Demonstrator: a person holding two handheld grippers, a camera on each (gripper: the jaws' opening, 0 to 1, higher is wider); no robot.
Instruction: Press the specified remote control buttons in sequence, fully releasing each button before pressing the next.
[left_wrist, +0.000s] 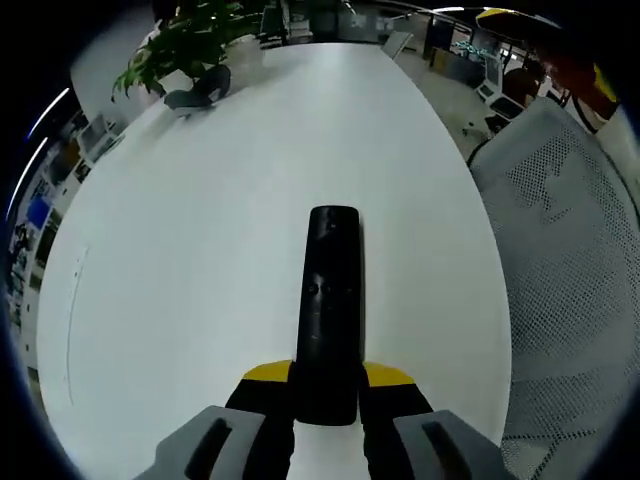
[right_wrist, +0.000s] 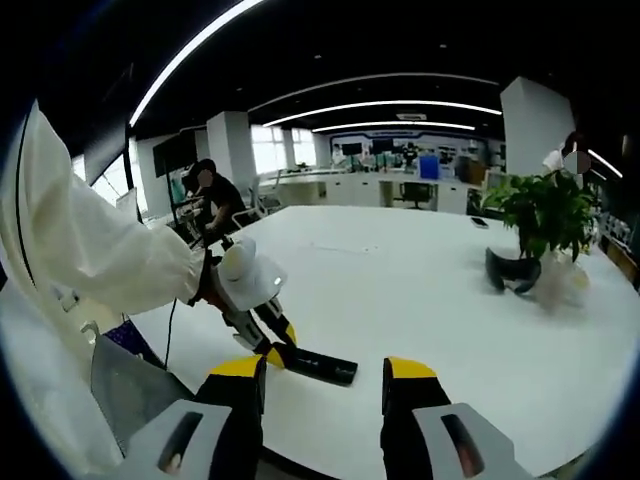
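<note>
Left tongs (left_wrist: 327, 388) pinch a black remote control (left_wrist: 330, 300) above the white table (left_wrist: 180, 250); right tongs (right_wrist: 324, 385) hover spread nearby.

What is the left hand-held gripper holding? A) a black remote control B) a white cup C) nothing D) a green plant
A: in the left gripper view, the left hand-held gripper has its yellow-tipped jaws closed on the near end of the black remote control, which lies lengthwise on the white table; the plant sits far off at the table's other end.
</note>
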